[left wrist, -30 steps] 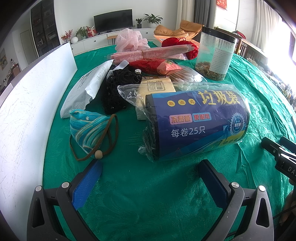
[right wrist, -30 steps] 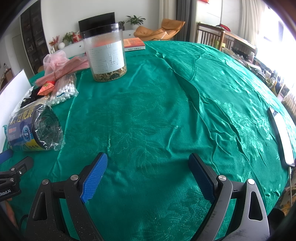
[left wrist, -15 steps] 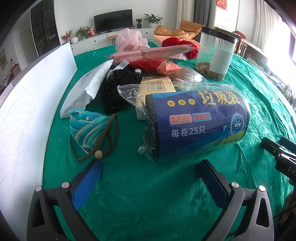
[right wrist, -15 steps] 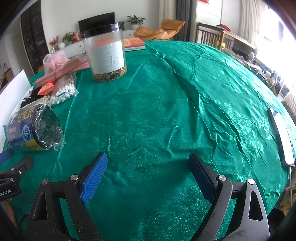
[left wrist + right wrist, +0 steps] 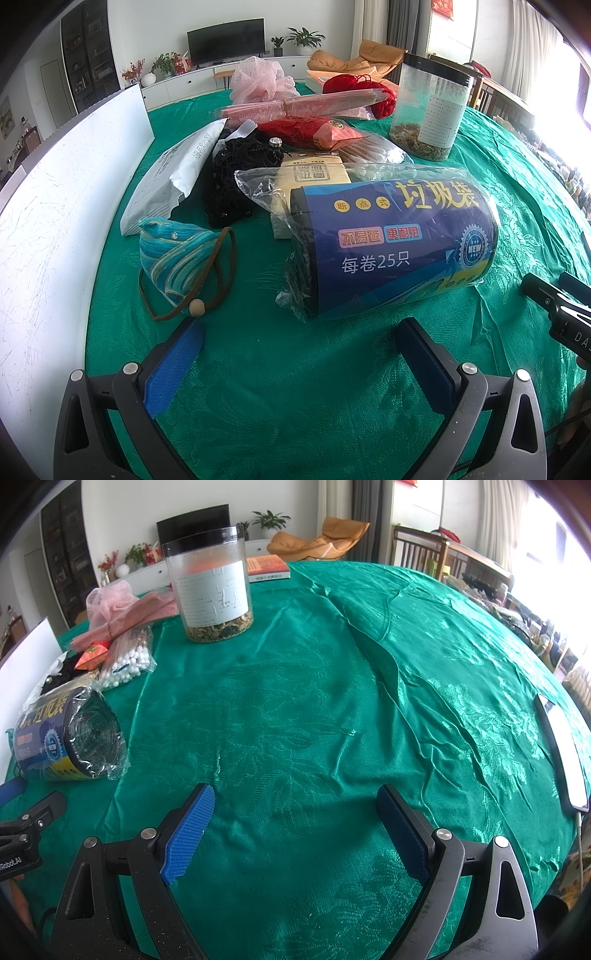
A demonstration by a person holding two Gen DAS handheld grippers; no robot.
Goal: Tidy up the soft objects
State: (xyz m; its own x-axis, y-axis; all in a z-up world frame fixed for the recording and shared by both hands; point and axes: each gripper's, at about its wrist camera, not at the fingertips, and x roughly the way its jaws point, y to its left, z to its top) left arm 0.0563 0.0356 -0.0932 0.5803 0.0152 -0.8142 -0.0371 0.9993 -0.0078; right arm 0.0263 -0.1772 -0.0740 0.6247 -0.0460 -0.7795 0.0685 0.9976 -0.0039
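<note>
On a green brocade tablecloth [image 5: 332,387] the soft clutter lies bunched toward twelve o'clock of the left gripper [image 5: 299,354], whose jaws stand wide apart with nothing between them; the right gripper [image 5: 295,827] is likewise spread wide and empty, hovering over bare cloth with the pile off at its ten o'clock. Nearest the left claw is the roll of bin bags [image 5: 391,247] in its crinkly wrapper at one o'clock, lying on its side; the striped teal pouch [image 5: 177,258] with its brown cord and wooden bead sits at eleven o'clock, just beside the white board [image 5: 55,221].

To my eye the step in hand is a first pick, not yet begun; the pouch looks the easier start, since it lies apart from the heap; pinch the cloth body and not the cord, which would slip or drag. The roll looks about as wide as the jaws' spread, so a grip across its end, or on the loose wrapper, seems safer; lift slowly, as the wrapper overlaps the tan packet [image 5: 314,177] behind it.

Where the sorted things should go is not shown; no bin or tray is in sight. Black lace [image 5: 236,177], a white pouch [image 5: 173,173] and a red packet [image 5: 314,133] overlap, so their lower edges are hidden; the clear jar [image 5: 210,590] holds dried matter I cannot identify.
</note>
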